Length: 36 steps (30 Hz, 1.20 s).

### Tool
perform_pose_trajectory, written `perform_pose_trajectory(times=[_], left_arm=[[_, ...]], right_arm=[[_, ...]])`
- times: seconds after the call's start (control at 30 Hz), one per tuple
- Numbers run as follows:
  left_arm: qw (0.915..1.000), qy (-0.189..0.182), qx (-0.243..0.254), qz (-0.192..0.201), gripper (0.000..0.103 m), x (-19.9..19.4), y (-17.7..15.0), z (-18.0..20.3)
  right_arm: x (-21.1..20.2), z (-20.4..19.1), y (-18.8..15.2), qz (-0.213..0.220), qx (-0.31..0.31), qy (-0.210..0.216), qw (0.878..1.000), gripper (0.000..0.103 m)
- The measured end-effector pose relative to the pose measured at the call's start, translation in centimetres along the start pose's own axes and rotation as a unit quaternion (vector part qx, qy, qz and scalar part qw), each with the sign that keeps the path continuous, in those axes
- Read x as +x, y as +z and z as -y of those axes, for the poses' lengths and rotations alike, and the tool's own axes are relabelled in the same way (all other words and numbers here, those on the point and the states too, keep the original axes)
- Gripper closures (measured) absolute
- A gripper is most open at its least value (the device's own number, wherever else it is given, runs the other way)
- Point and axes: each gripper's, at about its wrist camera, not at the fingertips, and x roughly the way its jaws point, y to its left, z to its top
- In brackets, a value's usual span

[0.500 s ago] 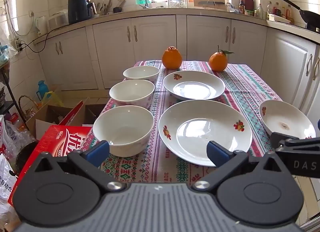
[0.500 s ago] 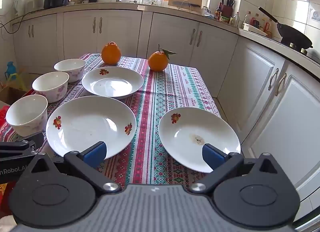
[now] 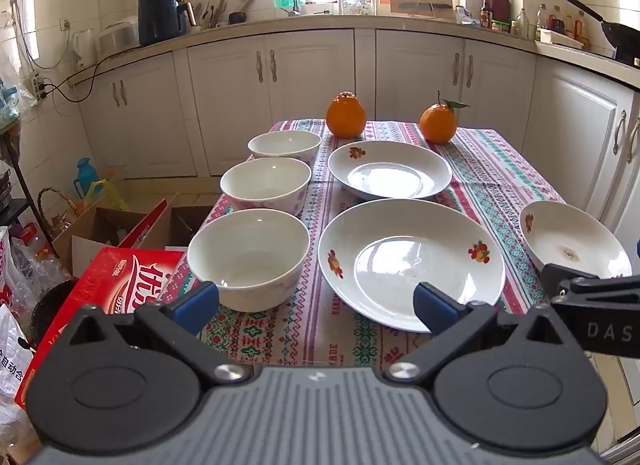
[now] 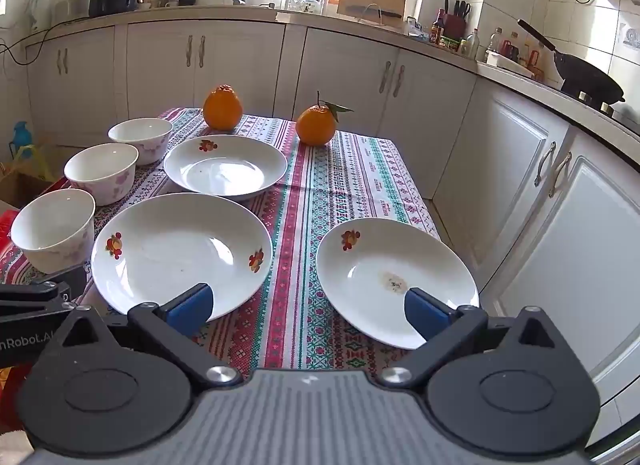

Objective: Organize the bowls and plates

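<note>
From the left wrist, the left gripper (image 3: 316, 303) stands apart, empty, before three bowls (image 3: 248, 259) and three plates (image 3: 412, 263) on the tablecloth (image 3: 492, 169). From the right wrist, the right gripper (image 4: 308, 311) is apart too; two oranges (image 4: 223, 107) lie behind the plates.

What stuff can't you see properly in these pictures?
- Large white flowered plate: near rim hidden by the left gripper, left wrist view.
- Stained white plate: near edge behind the right gripper, right wrist view.
- Red printed carton: cut off behind the gripper body.
</note>
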Motion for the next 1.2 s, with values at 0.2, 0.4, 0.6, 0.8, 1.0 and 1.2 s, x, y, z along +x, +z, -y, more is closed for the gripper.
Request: perform_pose_trajectory(times=[0.2,0.4,0.6,0.8,1.0,1.2], left_arm=[[1.0000,0.000,0.000,0.000,0.001,0.01,0.00,0.00],[1.0000,0.000,0.000,0.000,0.001,-0.06,-0.14,-0.18],[1.0000,0.003,0.000,0.000,0.001,0.26,0.02,-0.29],[1.0000,0.005,-0.001,-0.001,0.001,-0.11,-0.05,-0.17],[1.0000,0.005,-0.002,-0.001,0.001,-0.12,-0.04,-0.21],[1.0000,0.005,-0.002,-0.001,0.001,-0.11,-0.05,-0.22]], right_arm=[[-0.06,0.09,0.03,0.001,0.000,0.000,1.000,0.000],[-0.23,0.10,-0.04,0.005,-0.002,-0.002,1.000,0.000],[-0.31,0.05,-0.09,0.009,-0.003,0.001,1.000,0.000],[-0.40,0.10,-0.10,0.009,-0.003,0.001,1.000,0.000],[-0.42,0.06,-0.08,0.010,-0.003,0.000,1.000,0.000],[-0.54,0.06,-0.10,0.012,-0.004,0.000,1.000,0.000]])
